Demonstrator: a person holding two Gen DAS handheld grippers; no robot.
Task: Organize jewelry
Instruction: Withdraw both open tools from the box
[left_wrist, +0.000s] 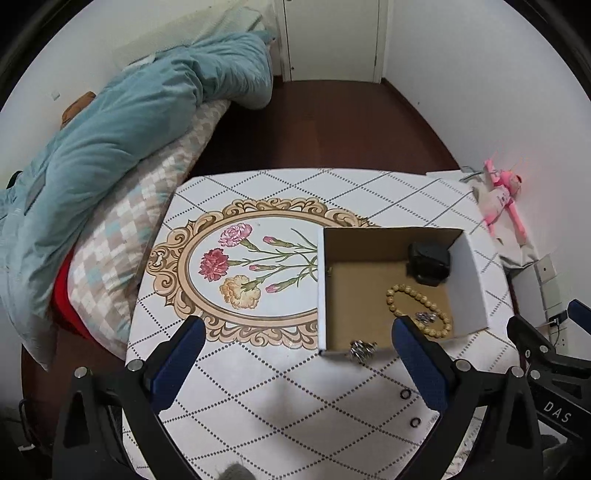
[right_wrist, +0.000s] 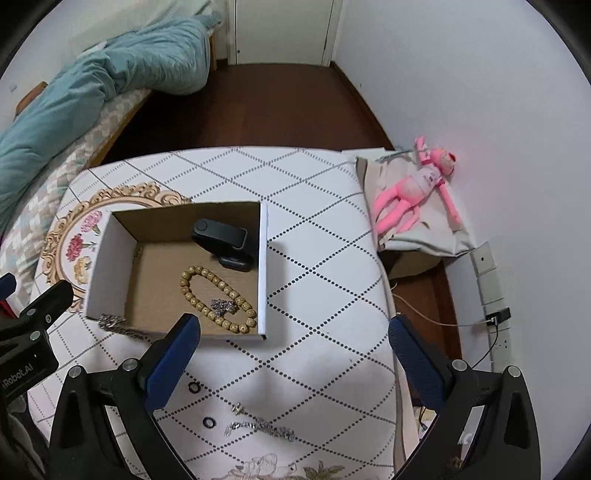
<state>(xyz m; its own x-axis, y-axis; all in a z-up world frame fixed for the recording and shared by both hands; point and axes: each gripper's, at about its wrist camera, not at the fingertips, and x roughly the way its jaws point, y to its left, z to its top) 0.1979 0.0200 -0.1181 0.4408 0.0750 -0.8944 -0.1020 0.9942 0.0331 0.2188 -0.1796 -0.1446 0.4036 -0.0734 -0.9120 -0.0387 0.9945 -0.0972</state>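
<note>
An open cardboard box (left_wrist: 323, 288) (right_wrist: 263, 266) stands on the table. Inside lie a tan bead bracelet (left_wrist: 406, 295) (right_wrist: 201, 291), a small silver piece (left_wrist: 424, 316) (right_wrist: 223, 305) on the beads, and a black watch (left_wrist: 428, 264) (right_wrist: 221, 236). A silver chain (left_wrist: 362, 349) (right_wrist: 118, 326) hangs over the box's near edge. Two black rings (left_wrist: 405, 394) (right_wrist: 194, 387) (right_wrist: 209, 422), a silver earring (right_wrist: 238, 408) and a silver bracelet (right_wrist: 262, 427) lie on the cloth in front. My left gripper (left_wrist: 297, 339) and right gripper (right_wrist: 293, 338) are open and empty, above the table.
A patterned tablecloth (left_wrist: 258, 387) (right_wrist: 314, 258) covers the table. A pink plush toy (left_wrist: 502, 192) (right_wrist: 410, 192) lies on a grey bag (right_wrist: 417, 236) at the right by the wall. A bed with a teal duvet (left_wrist: 110, 129) is on the left.
</note>
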